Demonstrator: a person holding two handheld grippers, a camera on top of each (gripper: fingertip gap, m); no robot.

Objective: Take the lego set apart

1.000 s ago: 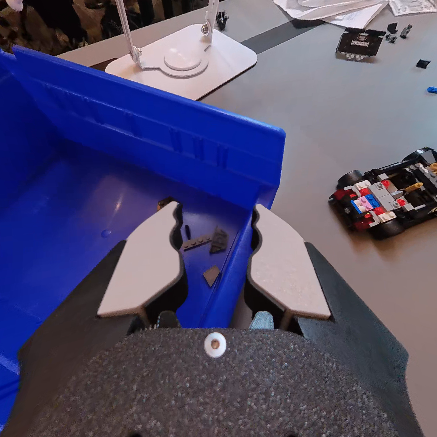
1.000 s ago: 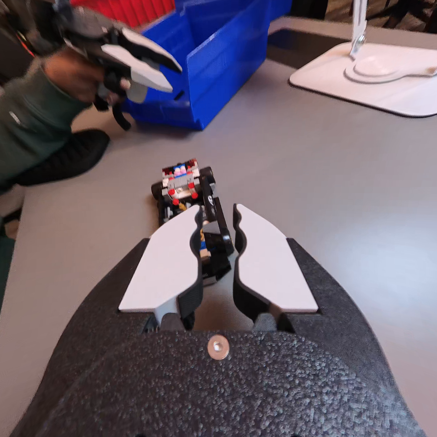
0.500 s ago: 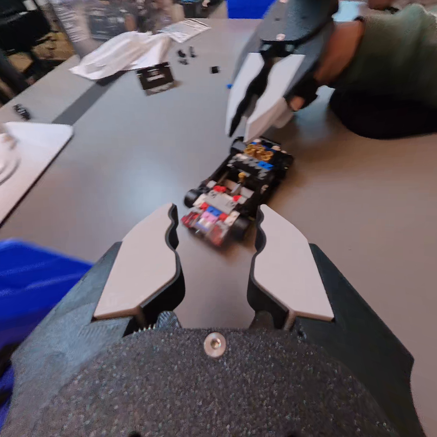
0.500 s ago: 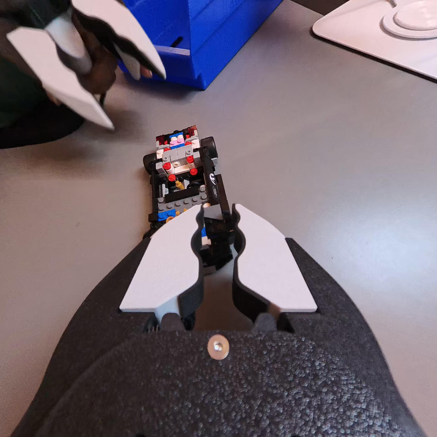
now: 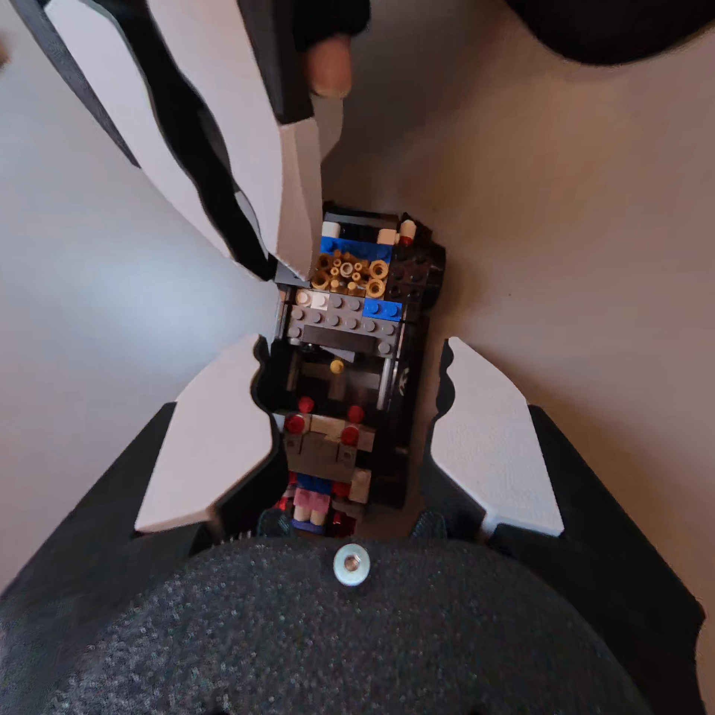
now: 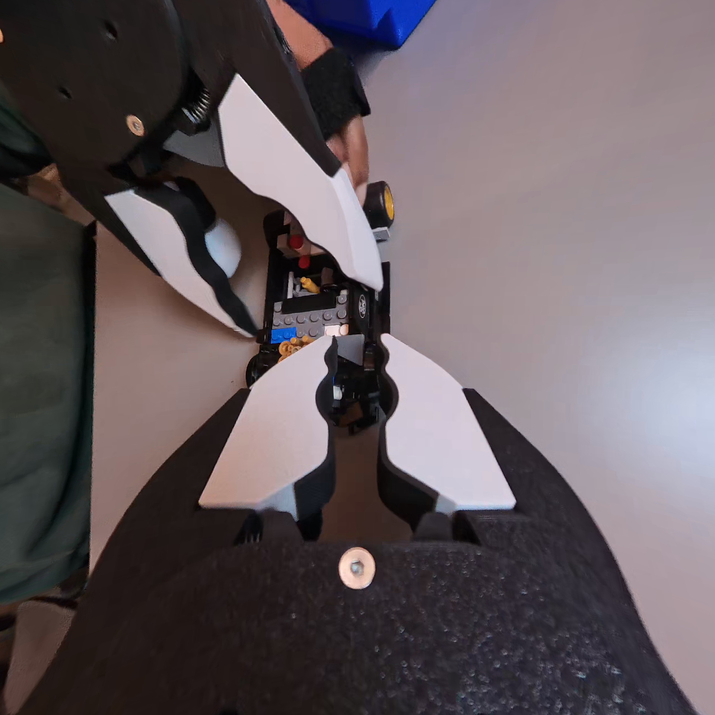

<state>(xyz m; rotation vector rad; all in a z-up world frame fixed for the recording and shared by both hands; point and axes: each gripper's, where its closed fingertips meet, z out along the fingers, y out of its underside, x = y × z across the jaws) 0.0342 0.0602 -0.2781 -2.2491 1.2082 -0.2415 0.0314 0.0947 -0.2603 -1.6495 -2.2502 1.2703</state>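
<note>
— What sits on the grey surface [image 6: 541,232]?

— A half-stripped lego car [image 5: 348,348]: black chassis, grey and blue plates, gold studs, red pins, lying between both claws.

— And the claws?

— The left claw [image 5: 350,371] is spread wide, straddling the car's middle; the right claw [image 6: 358,346] is clenched on the car's black rear corner.

— Anything unclear?

— The car's front blurs under the left claw. A blue bin [image 6: 367,19] is cut off at the frame's edge.
</note>
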